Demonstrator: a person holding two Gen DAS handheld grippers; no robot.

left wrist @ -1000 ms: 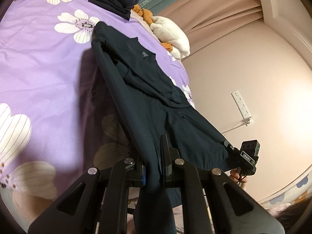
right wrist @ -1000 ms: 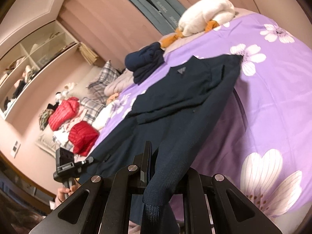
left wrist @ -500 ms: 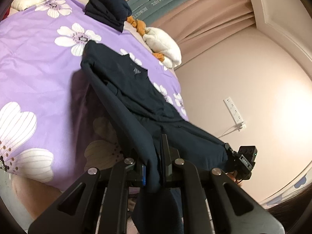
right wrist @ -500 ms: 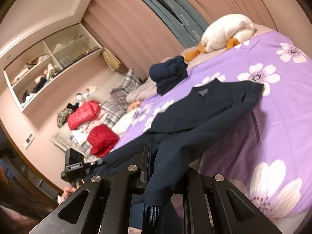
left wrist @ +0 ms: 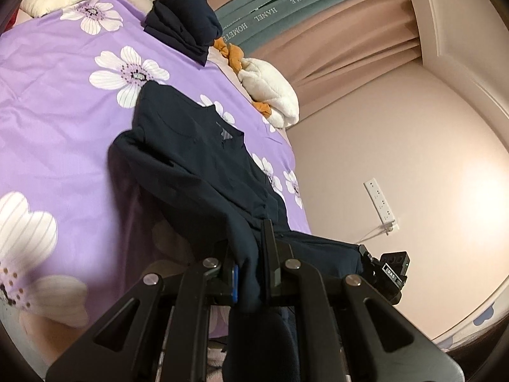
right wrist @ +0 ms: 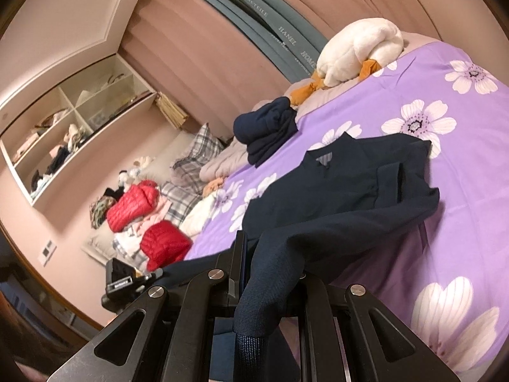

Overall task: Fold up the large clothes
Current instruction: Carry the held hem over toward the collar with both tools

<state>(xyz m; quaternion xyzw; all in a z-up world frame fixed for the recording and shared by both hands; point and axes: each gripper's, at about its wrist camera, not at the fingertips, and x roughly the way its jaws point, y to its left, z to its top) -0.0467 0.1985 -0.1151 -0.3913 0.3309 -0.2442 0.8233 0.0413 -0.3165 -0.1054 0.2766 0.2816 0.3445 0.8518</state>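
Both grippers are on the navy garment [left wrist: 203, 172] right now. The left gripper [left wrist: 251, 273] has its jaws clenched on a bunched fold of dark cloth, bottom centre of the left wrist view, w/ fabric spilling down behind the fingers. The right gripper [right wrist: 270, 286] does the same: jaws pinched tight on a draped edge, low centre of the right wrist view. Each gripper shows up in the other's view, at the lower right of the left view and lower left of the right view, so the cloth's near edge spans between them.

Why held this way? Looks like a two-corner hold: near end raised off the bed [left wrist: 47, 127], far end w/ the collar and small grey logo resting flat on the purple floral cover. That probably keeps the panel taut enough to carry over as a fold w/o wrinkling. Which hem or sleeve each side has is hard to tell, too bunched.

Upper centre of the left view: a folded navy stack [left wrist: 184, 28] sits on the bed, probably finished pieces. Beside it, a white plush toy [left wrist: 270, 95] w/ orange parts.

Room: pinkish curtains [left wrist: 334, 28] at top, plain wall w/ a white power strip [left wrist: 380, 202] at right. Right view, left side: built-in shelves [right wrist: 79, 127], plaid pillows, two red puffer items [right wrist: 133, 205] piled at the bed's far edge.
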